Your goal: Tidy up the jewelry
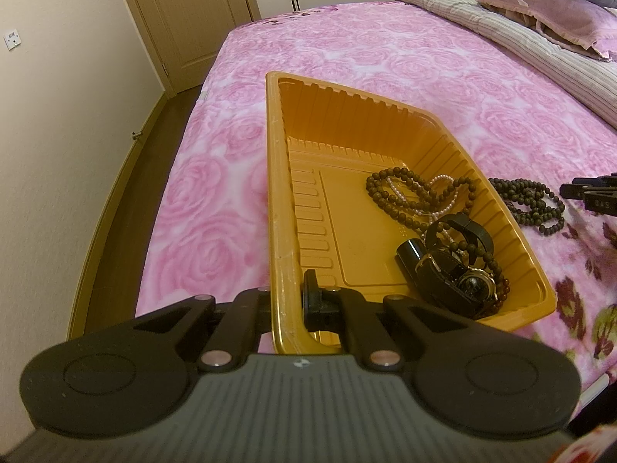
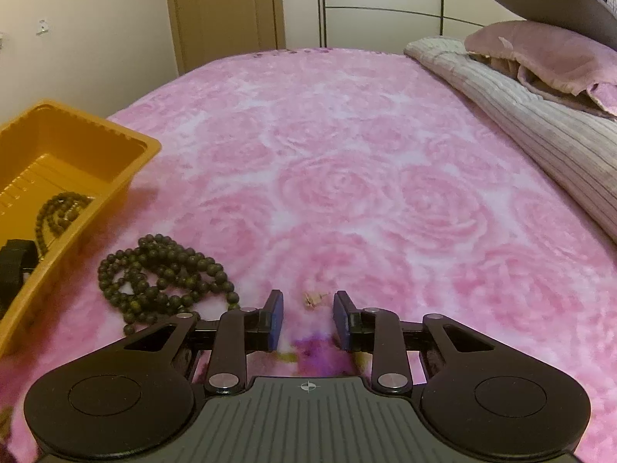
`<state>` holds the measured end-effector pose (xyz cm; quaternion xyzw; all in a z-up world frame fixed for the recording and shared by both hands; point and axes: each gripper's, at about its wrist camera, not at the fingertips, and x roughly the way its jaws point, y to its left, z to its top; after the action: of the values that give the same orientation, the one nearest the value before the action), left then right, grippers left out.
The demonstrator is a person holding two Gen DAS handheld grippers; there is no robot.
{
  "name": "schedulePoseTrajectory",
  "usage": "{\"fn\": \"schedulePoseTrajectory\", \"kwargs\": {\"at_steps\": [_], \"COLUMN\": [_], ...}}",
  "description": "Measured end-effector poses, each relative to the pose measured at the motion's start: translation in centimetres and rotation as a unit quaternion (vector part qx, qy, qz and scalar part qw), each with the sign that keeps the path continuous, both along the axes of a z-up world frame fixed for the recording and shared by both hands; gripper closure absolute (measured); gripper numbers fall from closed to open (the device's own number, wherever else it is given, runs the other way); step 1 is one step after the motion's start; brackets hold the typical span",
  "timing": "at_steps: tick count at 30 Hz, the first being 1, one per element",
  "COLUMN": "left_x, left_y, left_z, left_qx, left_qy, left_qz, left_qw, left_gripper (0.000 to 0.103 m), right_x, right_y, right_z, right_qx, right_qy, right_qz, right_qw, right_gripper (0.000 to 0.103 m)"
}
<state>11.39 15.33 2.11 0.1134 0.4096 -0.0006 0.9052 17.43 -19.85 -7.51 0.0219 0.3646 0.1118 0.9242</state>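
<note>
Left gripper (image 1: 287,308) is clamped on the near-left rim of the orange tray (image 1: 274,193), one finger outside the wall, one inside, jaws nearly together on the thin plastic. Tray sits on the pink rose blanket (image 1: 216,177). Keep this hold steady so the tray does not slide or tip when things are dropped in.

In the tray, right and near part: a brown bead strand (image 1: 397,196), a thin pearl strand (image 1: 443,193), a black band (image 1: 462,231) and a watch (image 1: 472,285) piled toward the near-right corner. The left and far floor of the tray is bare, so there is room.

Just right of the tray, on the blanket: a dark bead necklace (image 2: 162,277) in a loose heap, close to the tray wall but not touching it as far as I can tell.

Further right: a small gold piece (image 2: 314,298), too small to identify, maybe an earring. Right gripper (image 2: 308,320) is low over the blanket, jaws about half open, nothing held, the gold piece just beyond the tips and centred in the gap.

Likely step: pick the gold piece. Advance slightly, press the tips lightly into the plush and close slowly, because the pile could swallow it or a pinch could catch fabric. Check it is in the pads before lifting.
</note>
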Motion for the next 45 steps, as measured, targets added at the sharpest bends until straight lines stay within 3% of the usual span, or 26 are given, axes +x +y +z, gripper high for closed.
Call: {"fn": "schedulePoseTrajectory", "kwargs": {"at_steps": [7,15,28,36,45], "left_x": [0.0,0.0,0.0,0.0,0.0], "left_y": [0.0,0.0,0.0,0.0,0.0], "left_z": [0.0,0.0,0.0,0.0,0.0], "left_qx": [0.001,0.001,0.001,0.001,0.0], "left_qy": [0.0,0.0,0.0,0.0,0.0], "left_qz": [0.0,0.0,0.0,-0.001,0.0], "left_qw": [1.0,1.0,1.0,1.0,1.0], "left_gripper": [0.1,0.1,0.1,0.1,0.1], "right_x": [0.1,0.0,-1.9,-3.0,-4.2], "right_y": [0.5,0.2,-0.6,2.0,7.7], "right_z": [-0.2,-0.3,1.7,5.4,8.3], "right_qx": [-0.013,-0.017,-0.047,-0.022,0.021], "right_qy": [-0.009,-0.016,-0.062,-0.098,-0.118], "right_qz": [0.001,-0.002,-0.007,0.068,0.182], "right_qw": [1.0,1.0,0.997,0.993,0.976], "right_gripper": [0.078,0.095,0.095,0.095,0.095]}}
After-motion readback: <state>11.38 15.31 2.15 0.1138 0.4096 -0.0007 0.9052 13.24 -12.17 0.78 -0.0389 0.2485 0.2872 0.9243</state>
